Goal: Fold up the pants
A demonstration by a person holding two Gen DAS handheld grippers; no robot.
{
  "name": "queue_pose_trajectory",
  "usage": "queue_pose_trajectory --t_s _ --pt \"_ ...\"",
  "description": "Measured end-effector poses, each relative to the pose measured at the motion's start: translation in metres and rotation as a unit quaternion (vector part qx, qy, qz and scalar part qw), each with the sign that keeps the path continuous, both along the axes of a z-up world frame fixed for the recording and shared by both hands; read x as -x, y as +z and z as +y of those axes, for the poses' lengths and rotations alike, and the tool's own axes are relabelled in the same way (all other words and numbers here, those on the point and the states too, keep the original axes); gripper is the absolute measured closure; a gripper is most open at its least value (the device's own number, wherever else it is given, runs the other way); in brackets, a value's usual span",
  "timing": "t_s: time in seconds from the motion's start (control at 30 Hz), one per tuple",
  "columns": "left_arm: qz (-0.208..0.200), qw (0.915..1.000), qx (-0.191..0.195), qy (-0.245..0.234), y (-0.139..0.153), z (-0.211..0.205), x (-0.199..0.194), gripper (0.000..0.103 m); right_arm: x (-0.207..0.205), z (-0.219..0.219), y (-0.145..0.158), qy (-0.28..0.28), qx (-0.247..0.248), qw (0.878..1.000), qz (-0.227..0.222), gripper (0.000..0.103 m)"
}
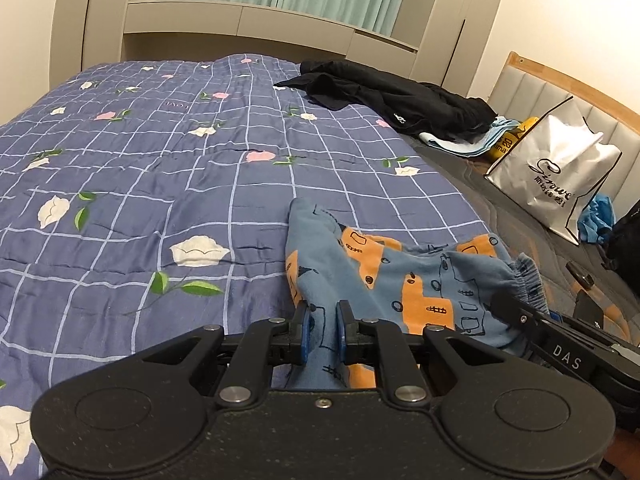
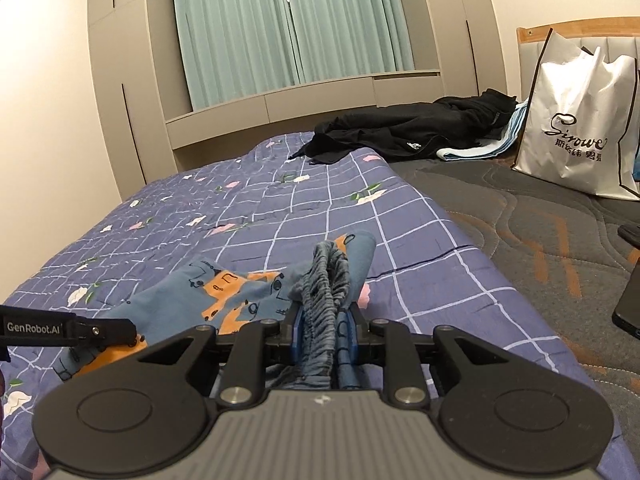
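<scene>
**Both claws clamped on one pair of pants**

The left gripper [image 1: 323,330] is closed down to a narrow gap w/ a strip of the pants [image 1: 400,280] pinched between its blue pads [image 1: 305,334]. The right gripper [image 2: 323,330] is likewise nearly closed, its jaws squeezing the bunched elastic waistband [image 2: 324,280].

The pants, blue w/ orange print, sit at the near edge of the quilt [image 1: 160,168], partly lifted and stretched between the 2 claws; the rest lies rumpled on the checked quilt.

Count: 1 pair of pants, 2 grippers, 1 quilt. Farther back, near the headboard end: 1 heap of black clothing [image 2: 408,128] over 1 light-blue cloth [image 2: 472,151], and 1 white shopping bag [image 2: 580,120] standing on the grey mattress [image 2: 540,232].
</scene>
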State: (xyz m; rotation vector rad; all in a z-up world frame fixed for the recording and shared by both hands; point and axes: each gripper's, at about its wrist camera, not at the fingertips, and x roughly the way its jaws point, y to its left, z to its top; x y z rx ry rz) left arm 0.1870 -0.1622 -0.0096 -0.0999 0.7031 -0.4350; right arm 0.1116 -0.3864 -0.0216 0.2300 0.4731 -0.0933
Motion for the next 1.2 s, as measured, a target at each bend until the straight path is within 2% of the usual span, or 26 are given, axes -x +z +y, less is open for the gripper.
queue_pose_trajectory --t_s 0.4,0.6,0.8,0.87,1.1,1.2 --pt "0.012 0.9999 -0.007 0.006 -0.001 0.000 -0.001 0.087 -0.003 0.003 -0.001 -0.013 0.003 1.000 0.021 0.077" --pt "0.021 0.9997 -0.004 0.008 -0.001 0.001 0.000 0.079 -0.003 0.002 -0.002 -0.024 0.002 0.999 0.030 0.069" --pt "0.015 0.9998 0.003 0.013 0.003 0.006 0.002 0.060 -0.001 0.000 -0.002 -0.029 0.003 0.999 0.034 0.062" --pt "0.010 0.9998 0.006 0.014 0.006 0.007 0.004 0.048 0.000 0.000 -0.002 -0.032 0.005 0.999 0.034 0.055" --pt "-0.011 0.9994 0.013 0.029 0.018 0.017 0.012 0.024 0.012 -0.001 0.004 -0.043 0.012 0.999 0.019 0.021" --pt "-0.020 0.9991 0.012 0.036 0.023 0.023 0.016 0.014 0.018 -0.001 0.008 -0.051 0.014 0.999 0.012 0.015"
